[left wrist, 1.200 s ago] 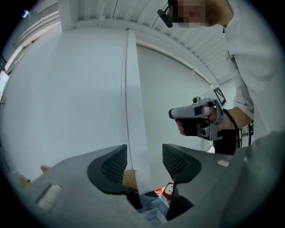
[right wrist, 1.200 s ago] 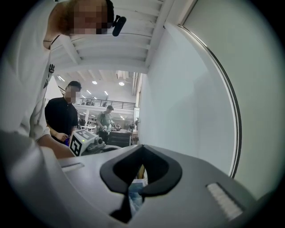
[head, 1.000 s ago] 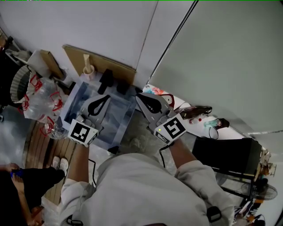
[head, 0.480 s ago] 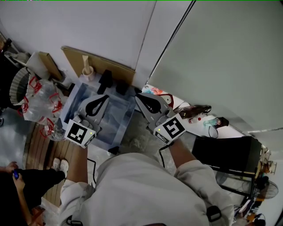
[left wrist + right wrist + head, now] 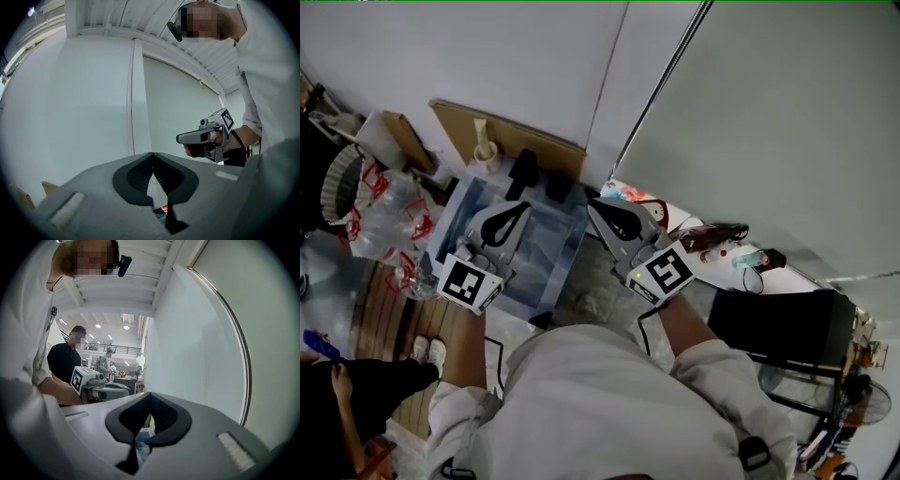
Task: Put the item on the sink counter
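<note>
Grey left gripper (image 5: 525, 208) & right gripper (image 5: 594, 202): we hold both w/ jaws shut, empty, above the sink (image 5: 551, 255) area.

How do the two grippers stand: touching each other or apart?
Apart. The head view shows a plain gap between the left gripper and the right gripper.

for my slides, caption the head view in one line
Shut and empty, the left grey gripper and right grey gripper hover near a pale blue sink.
</note>
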{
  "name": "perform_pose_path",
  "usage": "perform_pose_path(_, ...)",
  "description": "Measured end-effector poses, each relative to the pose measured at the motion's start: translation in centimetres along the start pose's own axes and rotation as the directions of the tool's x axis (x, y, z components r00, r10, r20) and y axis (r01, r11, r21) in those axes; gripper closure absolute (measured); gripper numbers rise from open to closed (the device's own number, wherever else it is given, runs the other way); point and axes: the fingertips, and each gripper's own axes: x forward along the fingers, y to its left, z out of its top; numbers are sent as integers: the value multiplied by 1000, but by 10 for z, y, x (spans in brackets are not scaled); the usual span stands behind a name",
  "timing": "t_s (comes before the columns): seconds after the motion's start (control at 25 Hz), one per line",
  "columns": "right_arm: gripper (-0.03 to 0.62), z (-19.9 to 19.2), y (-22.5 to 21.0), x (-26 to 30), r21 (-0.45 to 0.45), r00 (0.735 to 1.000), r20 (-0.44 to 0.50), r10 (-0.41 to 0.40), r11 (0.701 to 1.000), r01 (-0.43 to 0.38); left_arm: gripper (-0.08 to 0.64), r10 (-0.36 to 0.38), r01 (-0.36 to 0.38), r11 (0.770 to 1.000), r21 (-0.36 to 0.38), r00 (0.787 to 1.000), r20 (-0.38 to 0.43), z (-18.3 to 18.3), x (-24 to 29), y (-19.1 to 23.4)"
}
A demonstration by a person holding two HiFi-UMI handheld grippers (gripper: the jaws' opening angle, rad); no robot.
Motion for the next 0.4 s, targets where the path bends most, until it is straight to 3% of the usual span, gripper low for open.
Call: perform_pose_path(0.4,588,1,-5,0,-4,1000,2,2,1000,-2,554,-3,3,1000,7,1000,-12,-1,5,0)
